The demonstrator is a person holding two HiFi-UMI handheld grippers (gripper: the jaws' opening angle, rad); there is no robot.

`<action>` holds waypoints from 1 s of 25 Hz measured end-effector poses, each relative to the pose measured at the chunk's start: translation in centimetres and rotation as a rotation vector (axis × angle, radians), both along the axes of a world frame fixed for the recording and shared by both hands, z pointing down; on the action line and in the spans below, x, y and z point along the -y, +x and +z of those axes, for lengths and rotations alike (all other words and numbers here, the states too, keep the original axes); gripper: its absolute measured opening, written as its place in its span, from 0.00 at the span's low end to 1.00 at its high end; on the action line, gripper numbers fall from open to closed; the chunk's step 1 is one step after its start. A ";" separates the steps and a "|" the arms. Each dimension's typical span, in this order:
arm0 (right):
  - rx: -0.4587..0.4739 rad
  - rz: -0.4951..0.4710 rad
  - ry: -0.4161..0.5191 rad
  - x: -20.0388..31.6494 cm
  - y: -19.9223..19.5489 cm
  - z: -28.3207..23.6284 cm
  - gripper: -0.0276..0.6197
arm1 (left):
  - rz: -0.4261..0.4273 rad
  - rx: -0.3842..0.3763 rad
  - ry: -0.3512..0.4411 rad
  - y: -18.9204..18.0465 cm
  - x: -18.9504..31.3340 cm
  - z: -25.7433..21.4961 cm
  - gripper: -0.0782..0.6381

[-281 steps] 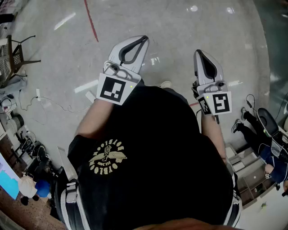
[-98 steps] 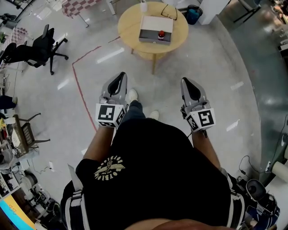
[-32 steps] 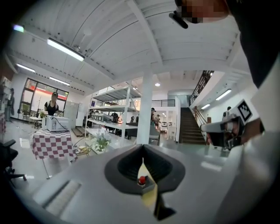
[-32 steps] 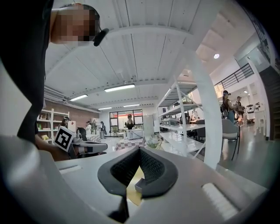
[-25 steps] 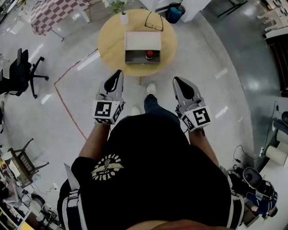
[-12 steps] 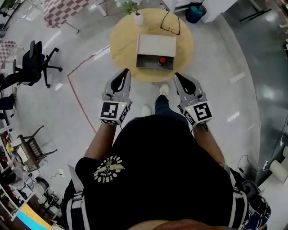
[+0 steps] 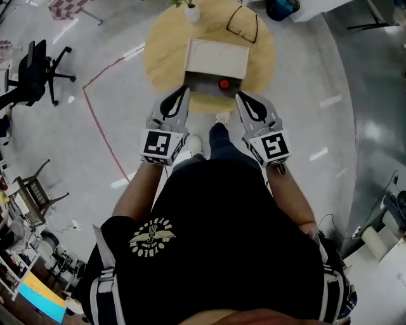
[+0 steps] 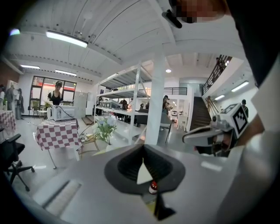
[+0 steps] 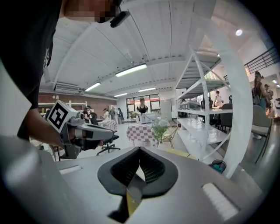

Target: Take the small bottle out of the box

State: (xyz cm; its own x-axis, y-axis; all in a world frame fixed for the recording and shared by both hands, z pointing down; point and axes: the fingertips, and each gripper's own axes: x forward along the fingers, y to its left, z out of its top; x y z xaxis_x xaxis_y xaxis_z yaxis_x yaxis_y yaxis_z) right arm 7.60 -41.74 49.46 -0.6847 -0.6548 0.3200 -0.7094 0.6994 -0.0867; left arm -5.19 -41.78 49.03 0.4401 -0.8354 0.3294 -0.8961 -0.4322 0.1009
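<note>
A grey box with its white lid laid back stands on a round wooden table. Inside it, at the right, stands the small bottle with a red cap. My left gripper is shut and empty, its tips at the box's front left corner. My right gripper is shut and empty too, just off the front right corner. In the left gripper view the bottle shows through the loop below the closed tips, and the right gripper is alongside. The right gripper view shows closed tips and the left gripper.
A pair of glasses and a small white vase with a plant lie at the table's far side. The person's feet are at the table's near edge. An office chair and a red floor line are to the left.
The person has walked up to the table. Both grippers have moved forward and down, from short of the table to the box's front edge. Both stayed shut.
</note>
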 end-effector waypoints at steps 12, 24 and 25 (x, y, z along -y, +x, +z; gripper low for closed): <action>-0.311 -0.195 -0.315 3.8 -2.4 17.9 0.38 | -0.079 0.036 -0.191 -0.8 3.2 9.8 0.11; -0.463 -0.331 -0.260 4.0 -2.9 23.8 0.36 | -0.192 0.078 -0.223 -2.1 3.9 9.4 0.11; -0.471 -0.339 -0.250 4.0 -2.9 23.9 0.34 | -0.208 0.085 -0.217 -2.5 3.8 8.8 0.11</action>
State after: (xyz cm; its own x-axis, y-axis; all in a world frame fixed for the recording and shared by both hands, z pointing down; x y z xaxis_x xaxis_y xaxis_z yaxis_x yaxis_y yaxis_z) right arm 4.65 -45.78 73.35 -0.5895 -0.2929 0.7528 -0.4542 0.8909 -0.0090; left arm -7.64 -45.58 57.82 0.2307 -0.8108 0.5379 -0.9721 -0.2158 0.0917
